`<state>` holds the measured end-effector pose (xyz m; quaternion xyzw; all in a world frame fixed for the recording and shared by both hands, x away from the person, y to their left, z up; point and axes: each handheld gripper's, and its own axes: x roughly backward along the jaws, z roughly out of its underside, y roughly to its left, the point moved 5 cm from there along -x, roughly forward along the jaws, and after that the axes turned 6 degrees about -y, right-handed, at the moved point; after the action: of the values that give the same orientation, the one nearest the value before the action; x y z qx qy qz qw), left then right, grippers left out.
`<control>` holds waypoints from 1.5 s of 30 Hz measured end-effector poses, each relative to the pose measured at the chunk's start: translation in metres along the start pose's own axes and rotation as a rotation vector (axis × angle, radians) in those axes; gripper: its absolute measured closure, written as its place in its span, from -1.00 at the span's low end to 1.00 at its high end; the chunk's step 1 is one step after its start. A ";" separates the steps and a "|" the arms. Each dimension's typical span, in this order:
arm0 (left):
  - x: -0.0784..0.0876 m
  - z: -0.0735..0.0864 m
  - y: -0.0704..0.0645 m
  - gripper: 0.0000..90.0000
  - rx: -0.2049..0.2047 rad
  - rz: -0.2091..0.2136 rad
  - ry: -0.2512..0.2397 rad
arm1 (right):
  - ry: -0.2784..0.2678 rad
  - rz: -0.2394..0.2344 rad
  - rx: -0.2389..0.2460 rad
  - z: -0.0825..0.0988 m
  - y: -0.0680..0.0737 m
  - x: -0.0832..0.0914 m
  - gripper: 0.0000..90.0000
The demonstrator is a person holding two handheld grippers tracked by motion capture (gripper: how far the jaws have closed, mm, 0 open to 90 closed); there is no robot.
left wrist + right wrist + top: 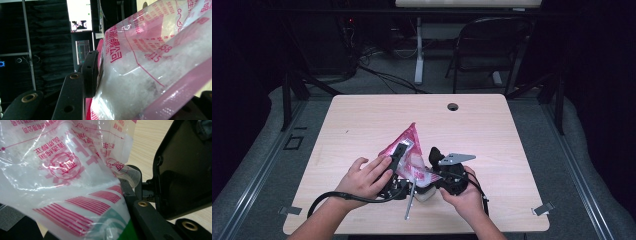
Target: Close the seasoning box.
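Clear plastic bag (411, 150) w/ pink-red print, pink edge band, pink stripes + a bit of green low down; white grainy stuff inside. Black two-jaw left gripper (398, 156) and black right gripper (435, 161), w/ brass-coloured rivets. Light wood-grain table (362, 120).

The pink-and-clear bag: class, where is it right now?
In the high view the bag sits at the table's near middle, between the left hand-held gripper and the right hand-held gripper.
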<state>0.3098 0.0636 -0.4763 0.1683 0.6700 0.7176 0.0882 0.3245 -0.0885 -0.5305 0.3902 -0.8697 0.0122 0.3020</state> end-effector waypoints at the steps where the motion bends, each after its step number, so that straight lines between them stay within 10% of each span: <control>1: 0.000 0.000 0.000 0.37 0.000 0.002 0.001 | 0.002 0.001 -0.001 0.000 0.000 0.000 0.93; 45: -0.001 -0.002 -0.001 0.35 -0.002 0.006 -0.006 | 0.013 0.003 -0.001 0.002 -0.001 -0.002 0.92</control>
<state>0.3103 0.0617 -0.4776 0.1723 0.6685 0.7180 0.0884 0.3251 -0.0884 -0.5332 0.3889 -0.8682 0.0149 0.3079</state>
